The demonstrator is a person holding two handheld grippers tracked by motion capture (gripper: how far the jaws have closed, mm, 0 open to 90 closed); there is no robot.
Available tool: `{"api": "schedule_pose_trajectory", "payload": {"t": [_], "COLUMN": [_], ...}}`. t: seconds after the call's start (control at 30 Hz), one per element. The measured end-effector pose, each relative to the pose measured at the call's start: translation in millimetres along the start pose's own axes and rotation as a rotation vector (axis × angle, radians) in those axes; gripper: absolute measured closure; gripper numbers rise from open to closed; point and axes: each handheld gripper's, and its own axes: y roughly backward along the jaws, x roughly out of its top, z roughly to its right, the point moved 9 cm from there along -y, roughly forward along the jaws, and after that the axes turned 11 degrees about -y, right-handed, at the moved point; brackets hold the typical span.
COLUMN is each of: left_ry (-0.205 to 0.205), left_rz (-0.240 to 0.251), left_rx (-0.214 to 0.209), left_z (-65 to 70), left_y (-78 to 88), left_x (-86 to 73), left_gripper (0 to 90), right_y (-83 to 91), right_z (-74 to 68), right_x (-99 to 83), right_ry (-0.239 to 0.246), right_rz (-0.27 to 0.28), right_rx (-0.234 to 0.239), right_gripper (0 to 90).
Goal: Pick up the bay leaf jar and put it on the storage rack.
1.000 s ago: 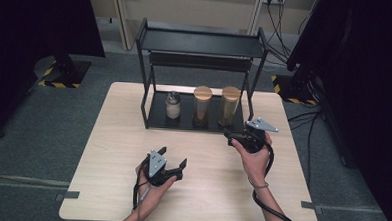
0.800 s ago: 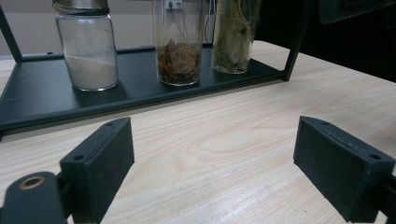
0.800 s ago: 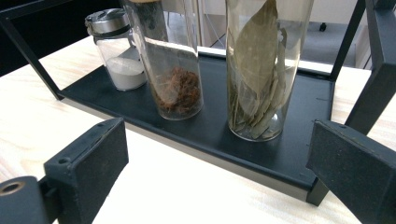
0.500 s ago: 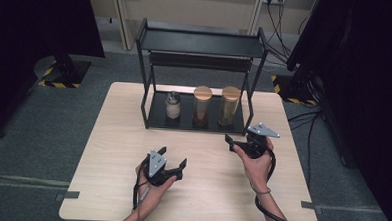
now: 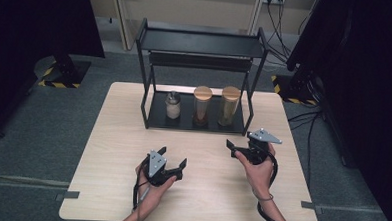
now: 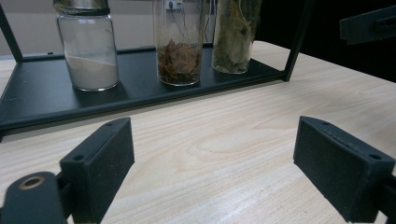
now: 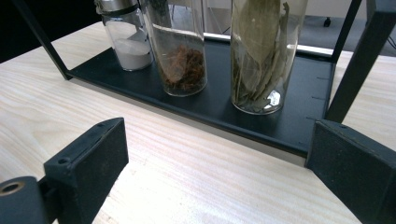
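The left gripper (image 5: pixel 174 162) is sitting low over the light wood tabletop (image 5: pixel 118 137) near the front edge, jaws spread wide w/ nothing btwn them; in the left gripper view its black pads (image 6: pixel 100 163) are framing bare wood. The right gripper (image 5: pixel 231 144) is hanging just in front of the rack's right end, jaws also spread wide & empty, pads (image 7: pixel 88 161) apart over the tabletop in the right gripper view.

The black metal two-tier rack (image 5: pixel 202 43) is standing at the table's far side. Three jars are lining up on its bottom shelf (image 7: pixel 219 105): a short clear glass shaker w/ metal cap & white powder (image 5: pixel 172 105) at the left, a tall clear glass jar w/ wooden lid & reddish-brown flakes (image 5: pixel 201 105) in the middle, a tall clear glass jar w/ wooden lid & dried green leaves (image 5: pixel 229 105) at the right. All are standing upright, close together but not touching. The leaf jar is nearest the right gripper, w/ a gap btwn them. Neither gripper is touching any jar or the rack.
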Motion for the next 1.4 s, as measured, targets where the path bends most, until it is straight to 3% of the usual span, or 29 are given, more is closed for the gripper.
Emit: {"api": "schedule_pose_trajectory", "payload": {"t": [1.4], "left_ry": [-0.006], "left_rz": [0.0], "left_rx": [0.003], "left_z": [0.3], "left_y": [0.1], "left_x": [0.1], "left_gripper": [11.8], "right_y": [24.2], "right_z": [6.4], "right_x": [-32.2], "right_ry": [-0.001], "right_rz": [-0.003], "right_rx": [-0.01], "right_gripper": [5.5]}}
